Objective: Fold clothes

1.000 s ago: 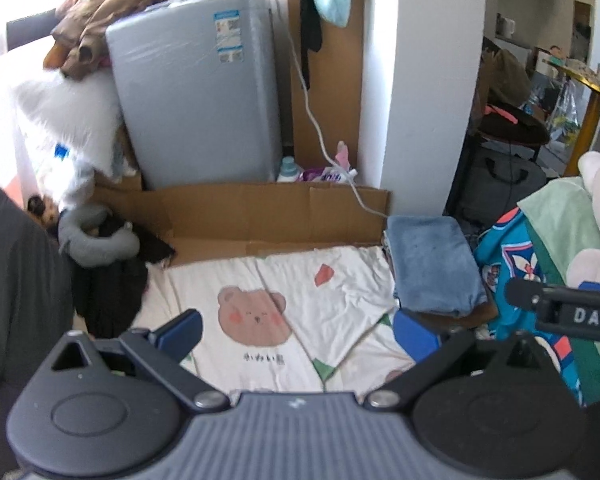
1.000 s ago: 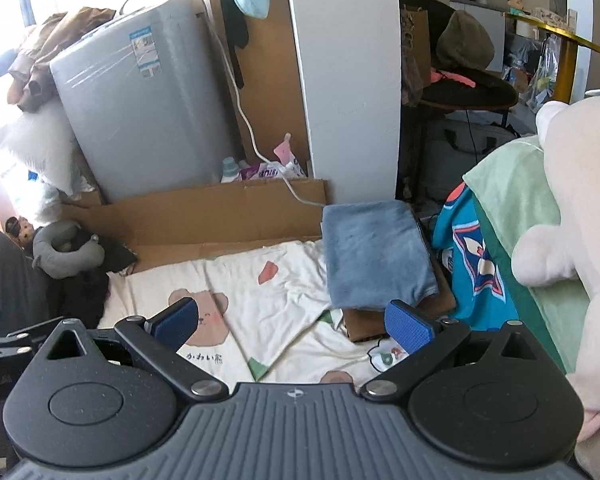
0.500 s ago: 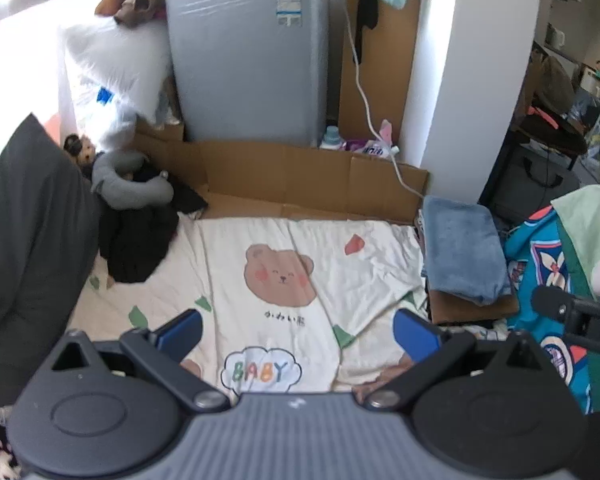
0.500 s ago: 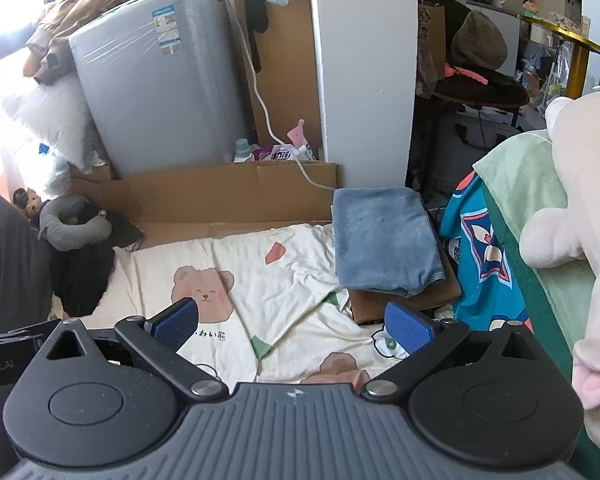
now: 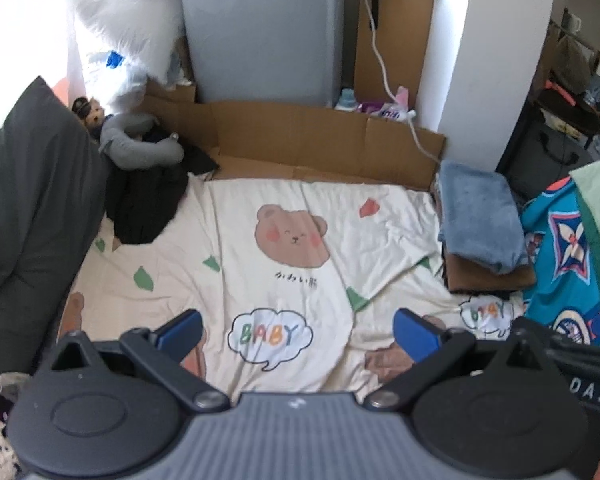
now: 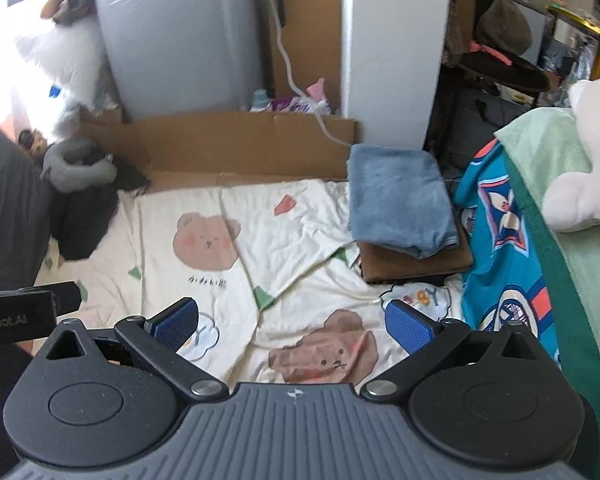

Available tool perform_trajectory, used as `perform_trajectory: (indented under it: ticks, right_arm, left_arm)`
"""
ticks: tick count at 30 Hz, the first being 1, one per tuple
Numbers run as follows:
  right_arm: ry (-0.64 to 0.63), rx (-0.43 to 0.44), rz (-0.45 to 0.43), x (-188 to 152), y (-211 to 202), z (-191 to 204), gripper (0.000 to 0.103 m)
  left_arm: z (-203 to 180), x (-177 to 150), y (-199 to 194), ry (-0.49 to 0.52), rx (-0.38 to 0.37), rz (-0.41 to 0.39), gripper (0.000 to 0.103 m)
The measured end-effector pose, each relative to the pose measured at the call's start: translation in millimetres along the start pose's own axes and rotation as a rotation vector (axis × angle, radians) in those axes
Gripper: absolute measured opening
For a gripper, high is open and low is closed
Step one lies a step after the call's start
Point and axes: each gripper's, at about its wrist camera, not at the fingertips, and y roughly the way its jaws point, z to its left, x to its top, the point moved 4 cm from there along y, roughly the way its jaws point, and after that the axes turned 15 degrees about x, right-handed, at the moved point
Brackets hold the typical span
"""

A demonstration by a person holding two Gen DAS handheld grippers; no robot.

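I held the left gripper (image 5: 298,330) and the right gripper (image 6: 292,320) above the cream bear-print sheet (image 5: 292,240), both with fingers spread wide and nothing between them. The folded blue garment (image 6: 398,198) lay on a folded brown piece (image 6: 416,264) at the sheet's right edge, and a crumpled black garment (image 5: 144,204) sat at its far left corner.
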Motion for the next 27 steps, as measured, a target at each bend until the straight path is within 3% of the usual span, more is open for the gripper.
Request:
perform_trajectory:
  ticks: [14,16,27]
  right_arm:
    - [-0.016,0.019,0.056,-26,24,11,0.102]
    - [0.019,-0.008,0.037,-44,31,38,0.102]
    - [0.04,0.006,0.029,-32,31,27,0.102]
  left_arm:
    - [3,-24,19,0.024,0.034,0.024,0.102]
    - [3,-24,21,0.026,0.032,0.026,0.102]
    - [-1,-19,22,0.02,0.014,0.005,0.102]
